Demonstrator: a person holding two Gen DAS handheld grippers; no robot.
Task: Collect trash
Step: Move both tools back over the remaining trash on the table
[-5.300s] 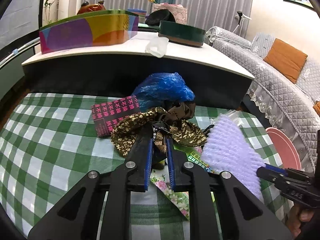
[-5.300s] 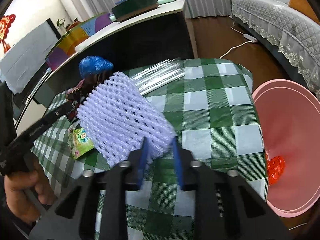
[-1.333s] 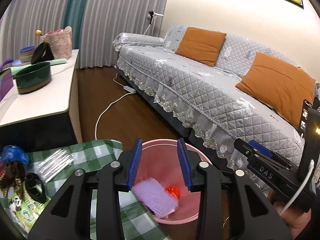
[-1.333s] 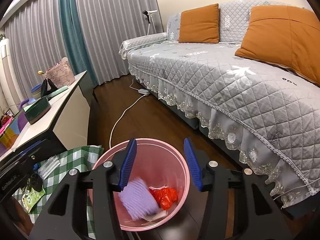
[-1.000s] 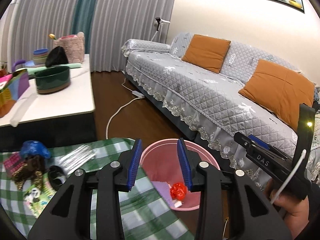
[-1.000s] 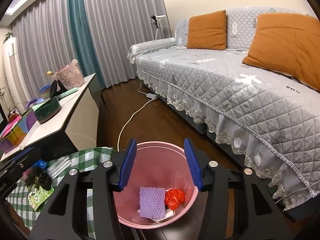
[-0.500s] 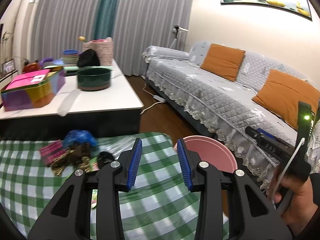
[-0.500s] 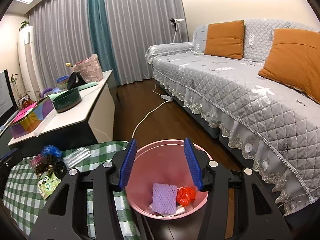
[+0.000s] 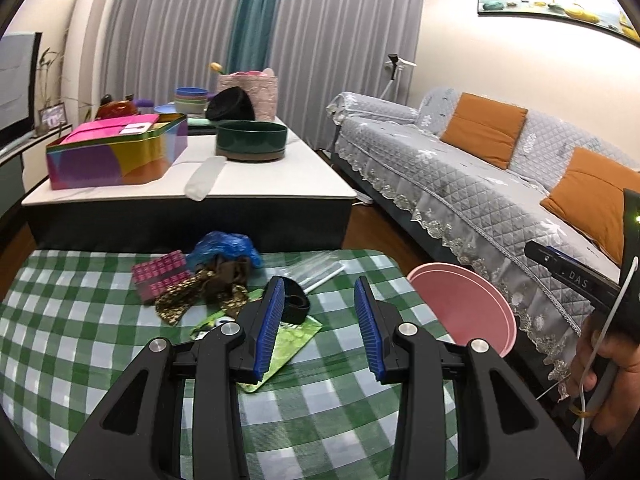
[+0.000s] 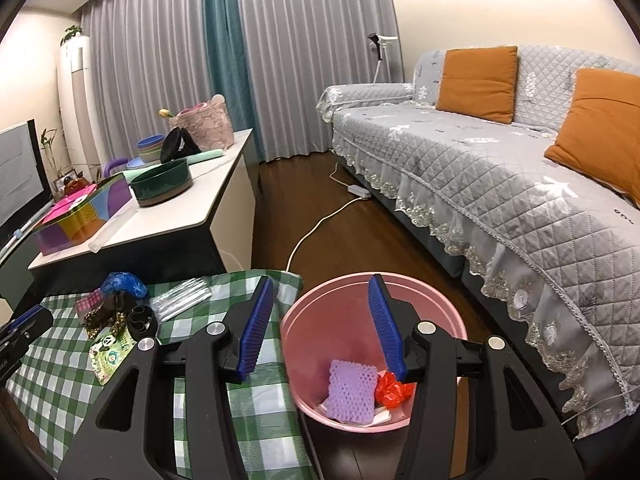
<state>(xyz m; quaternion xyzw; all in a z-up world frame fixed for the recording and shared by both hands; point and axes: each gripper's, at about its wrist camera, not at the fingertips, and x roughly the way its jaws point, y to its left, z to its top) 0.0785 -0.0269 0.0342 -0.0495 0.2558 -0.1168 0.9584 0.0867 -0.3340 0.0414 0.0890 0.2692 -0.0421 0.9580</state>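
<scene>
Left tongs (image 9: 320,312) apart and empty, hanging above the green-checked desk (image 9: 80,344), pointed toward a heap of trash at its far side. In that heap: a blue plastic bag (image 9: 226,246), a pink printed packet (image 9: 160,274) just left of it, a brown patterned wrapper (image 9: 188,300) in front, a black ring-shaped piece (image 9: 296,300), a green snack wrapper (image 9: 296,338) partly under the left finger, and a clear plastic sleeve (image 9: 320,272) toward the desk's right edge. Right tongs (image 10: 320,320) likewise apart and empty, held over the pink bin (image 10: 320,320), just beside the desk's right edge on the dark wood floor. Inside the bin: a purple foam net (image 10: 352,392) leaning near the bottom, touching a crumpled red wrapper (image 10: 394,390), with white scraps beneath. Seen from the left view, the right hand (image 9: 608,376) wrapped round its handle with a white cable trailing down. Beyond the desk, a white-topped cabinet (image 9: 280,176) carrying a colourful tin (image 9: 116,152) and a dark green bowl (image 9: 251,140). Grey quilted sofa (image 10: 500,184) with orange cushions along the right.
</scene>
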